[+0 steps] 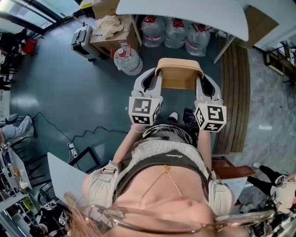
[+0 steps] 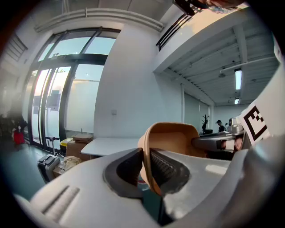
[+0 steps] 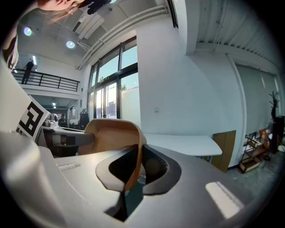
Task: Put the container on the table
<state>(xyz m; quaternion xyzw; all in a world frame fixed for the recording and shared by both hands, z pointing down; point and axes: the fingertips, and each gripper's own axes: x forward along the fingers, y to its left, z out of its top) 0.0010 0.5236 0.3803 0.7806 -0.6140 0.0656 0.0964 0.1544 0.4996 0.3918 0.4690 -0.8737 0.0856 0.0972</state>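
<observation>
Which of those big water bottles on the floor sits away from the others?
The bottle beside the cardboard box; three others line up by the white table.

The head view looks steeply down on the container (image 1: 178, 76) from above and behind, with the white table (image 1: 185, 14) beyond the container. The left gripper view sits hard against the container's (image 2: 171, 138) left wall, facing level past it. The right gripper view does likewise at its right wall. All three share container and table.
</observation>
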